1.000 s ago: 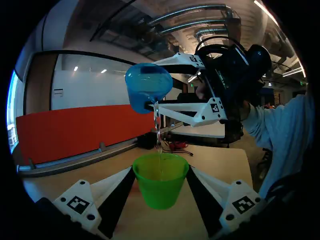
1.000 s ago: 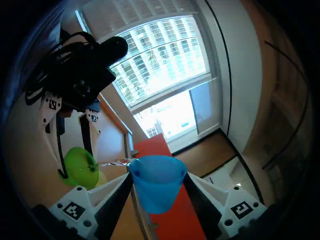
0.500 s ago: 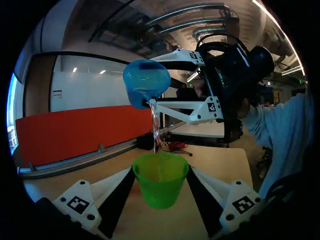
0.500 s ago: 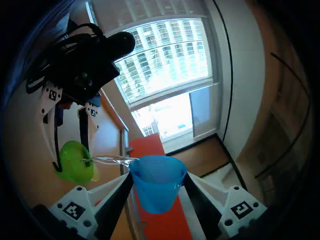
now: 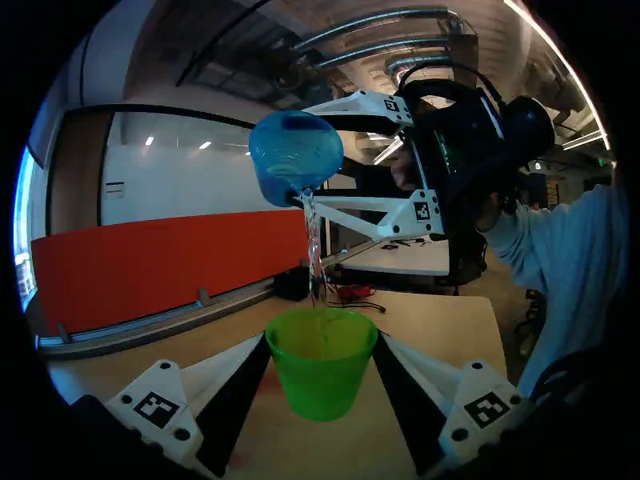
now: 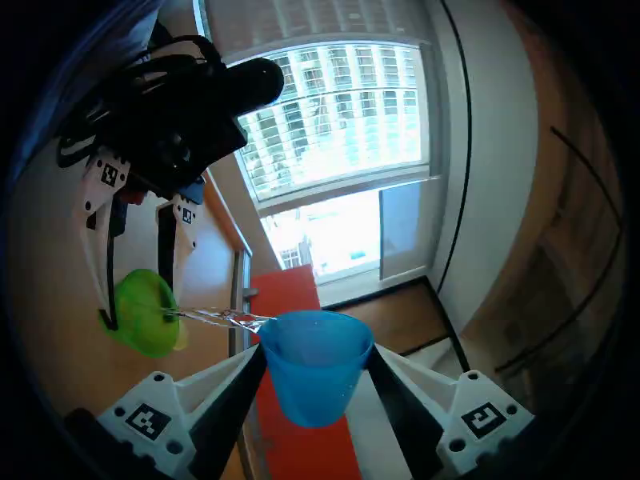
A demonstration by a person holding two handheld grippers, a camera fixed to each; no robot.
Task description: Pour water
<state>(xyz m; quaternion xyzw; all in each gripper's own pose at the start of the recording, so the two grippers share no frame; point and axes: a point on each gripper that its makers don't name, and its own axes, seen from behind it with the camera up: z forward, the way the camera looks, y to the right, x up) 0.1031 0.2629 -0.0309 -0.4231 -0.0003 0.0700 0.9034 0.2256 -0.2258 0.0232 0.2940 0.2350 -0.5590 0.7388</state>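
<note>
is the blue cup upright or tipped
Tipped: blue cup, held by the right gripper, spills a stream of water into the green cup below.

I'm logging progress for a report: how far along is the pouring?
Done: the left gripper holds the translucent green plastic cup upright, and the right gripper has the translucent blue plastic cup tipped above it. In hand: a thin stream of water falls from the blue rim into the green cup. Left: the blue cup seems to hold some water yet; then righting it.

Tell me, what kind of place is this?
Likely an open-plan office or lab: exposed ceiling pipes, a glass wall above an orange panel, and a big window with blinds.
</note>
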